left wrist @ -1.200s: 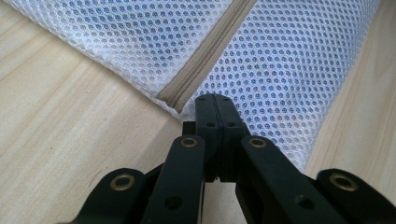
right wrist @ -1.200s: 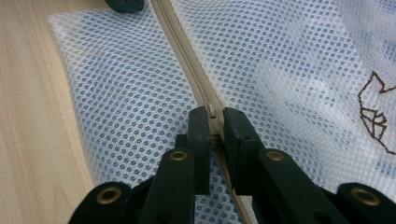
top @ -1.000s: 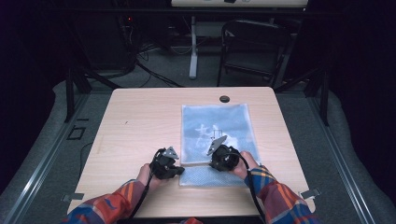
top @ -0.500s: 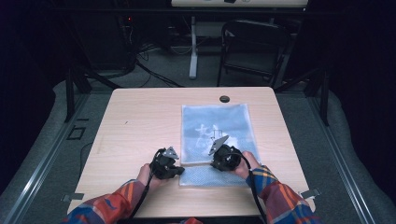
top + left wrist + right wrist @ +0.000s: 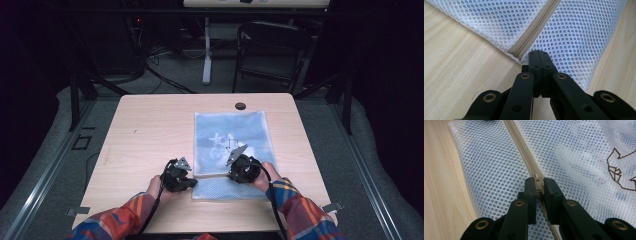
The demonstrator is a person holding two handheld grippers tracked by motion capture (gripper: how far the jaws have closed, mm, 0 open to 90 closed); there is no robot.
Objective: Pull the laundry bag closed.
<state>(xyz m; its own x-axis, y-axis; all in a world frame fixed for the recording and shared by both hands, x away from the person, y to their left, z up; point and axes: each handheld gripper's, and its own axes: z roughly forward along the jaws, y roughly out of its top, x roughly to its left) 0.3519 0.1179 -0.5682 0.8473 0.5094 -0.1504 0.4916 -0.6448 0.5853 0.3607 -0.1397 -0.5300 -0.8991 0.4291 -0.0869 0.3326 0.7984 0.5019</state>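
Dark floor, cables and a chair (image 5: 272, 50) are surrounding a pale wooden tabletop (image 5: 150, 135), and a white mesh bag (image 5: 232, 142) is lying flat on it, right of centre. Taking the bag's beige zipper (image 5: 534, 27) as the landmark: it is running across the bag's near end, and both claws are working along it. The left claw (image 5: 539, 56) is sitting at the zipper's closed end on the bag's corner, clenched, with the jaws pressed together; whether any mesh is caught between them, I cannot tell. The right claw (image 5: 539, 185) is sitting farther along the zipper, its jaws pinching in on the small zipper slider (image 5: 538, 178) from both sides, apparently grasping it.

Judging from this, a pull along the zipper is being set up. The slider's tab is small and smooth, so the right claw's hold could be slipping off under a pull. If the left claw is merely pressing rather than gripping, the light bag could be dragging and bunching instead of the zipper running.
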